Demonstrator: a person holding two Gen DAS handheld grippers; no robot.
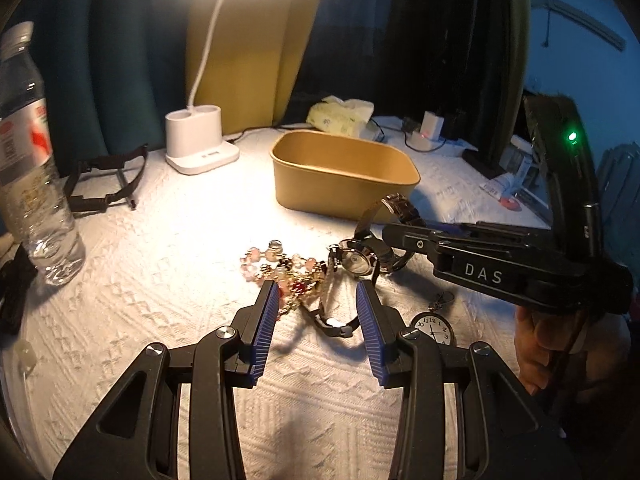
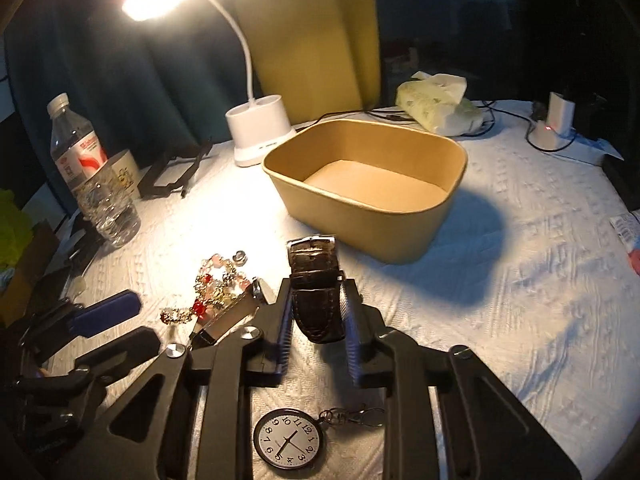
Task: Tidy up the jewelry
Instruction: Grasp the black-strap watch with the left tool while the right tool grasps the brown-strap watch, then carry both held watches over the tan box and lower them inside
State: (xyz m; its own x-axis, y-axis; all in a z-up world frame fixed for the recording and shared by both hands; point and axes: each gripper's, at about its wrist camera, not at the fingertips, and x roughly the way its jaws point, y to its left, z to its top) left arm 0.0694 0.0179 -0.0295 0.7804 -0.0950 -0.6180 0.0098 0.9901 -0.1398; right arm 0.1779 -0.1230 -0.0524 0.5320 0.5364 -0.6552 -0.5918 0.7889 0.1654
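Right gripper (image 2: pixel 317 312) clamps watch (image 2: pixel 316 288); tan tub (image 2: pixel 404 240) empty.

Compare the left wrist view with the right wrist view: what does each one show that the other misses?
Only the left wrist view shows the watch's dial and the right gripper's body from outside. Only the right wrist view shows the brown box's bare floor, a mug behind the water bottle, and the right gripper shut on the dark watch strap. Both show the open left gripper, bead bracelets, pocket watch, lamp base and tissue pack.
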